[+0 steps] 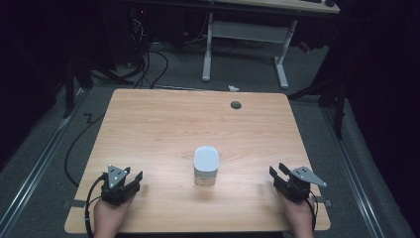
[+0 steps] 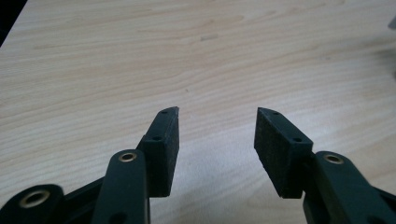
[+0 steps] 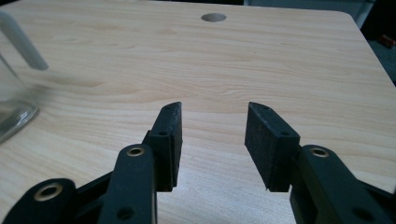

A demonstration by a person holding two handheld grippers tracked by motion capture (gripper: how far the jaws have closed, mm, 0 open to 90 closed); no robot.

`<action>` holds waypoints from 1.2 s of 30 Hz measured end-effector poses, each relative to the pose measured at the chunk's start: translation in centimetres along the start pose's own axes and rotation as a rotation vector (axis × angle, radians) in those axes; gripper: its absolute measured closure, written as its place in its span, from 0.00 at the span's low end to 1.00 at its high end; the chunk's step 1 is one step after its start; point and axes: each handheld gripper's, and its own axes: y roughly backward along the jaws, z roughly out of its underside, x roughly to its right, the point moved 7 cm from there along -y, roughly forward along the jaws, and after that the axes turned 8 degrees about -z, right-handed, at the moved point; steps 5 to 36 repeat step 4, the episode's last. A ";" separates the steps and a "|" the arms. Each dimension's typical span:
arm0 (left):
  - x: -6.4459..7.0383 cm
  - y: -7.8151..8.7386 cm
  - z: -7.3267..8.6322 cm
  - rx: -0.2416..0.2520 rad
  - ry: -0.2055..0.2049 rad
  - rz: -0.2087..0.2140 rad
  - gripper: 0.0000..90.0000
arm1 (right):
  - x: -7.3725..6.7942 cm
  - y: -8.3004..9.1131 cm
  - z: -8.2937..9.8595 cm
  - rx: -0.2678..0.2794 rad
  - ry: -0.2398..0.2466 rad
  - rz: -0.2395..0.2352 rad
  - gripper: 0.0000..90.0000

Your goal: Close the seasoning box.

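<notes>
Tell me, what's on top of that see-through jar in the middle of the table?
A white lid sits on top of the glass jar, covering its mouth. The lid hides the inside from above, so I cannot tell if anything is in it.

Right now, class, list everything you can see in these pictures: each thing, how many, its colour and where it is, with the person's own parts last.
Clear glass jar with white lid: one, transparent body, white top, standing near the table's middle, between the two grippers and touching neither.
Light wooden table: one, pale wood grain, under everything.
Round cable hole: one, grey, near the table's far edge.
White-legged desk: one, on the floor beyond the table.
Left gripper: one, black, near the front left corner, jaws open.
Right gripper: one, black, near the front right corner, jaws open.
Hands: two, one behind each gripper.
</notes>
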 end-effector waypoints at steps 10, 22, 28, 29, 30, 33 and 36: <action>0.2 0.4 0.1 -0.005 0.022 0.005 0.56 | 0.1 -0.2 0.1 -0.001 -0.022 -0.003 0.61; 0.2 0.4 0.1 -0.005 0.022 0.005 0.56 | 0.1 -0.2 0.1 -0.001 -0.022 -0.003 0.61; 0.2 0.4 0.1 -0.005 0.022 0.005 0.56 | 0.1 -0.2 0.1 -0.001 -0.022 -0.003 0.61; 0.2 0.4 0.1 -0.005 0.022 0.005 0.56 | 0.1 -0.2 0.1 -0.001 -0.022 -0.003 0.61; 0.2 0.4 0.1 -0.005 0.022 0.005 0.56 | 0.1 -0.2 0.1 -0.001 -0.022 -0.003 0.61; 0.2 0.4 0.1 -0.005 0.022 0.005 0.56 | 0.1 -0.2 0.1 -0.001 -0.022 -0.003 0.61; 0.2 0.4 0.1 -0.005 0.022 0.005 0.56 | 0.1 -0.2 0.1 -0.001 -0.022 -0.003 0.61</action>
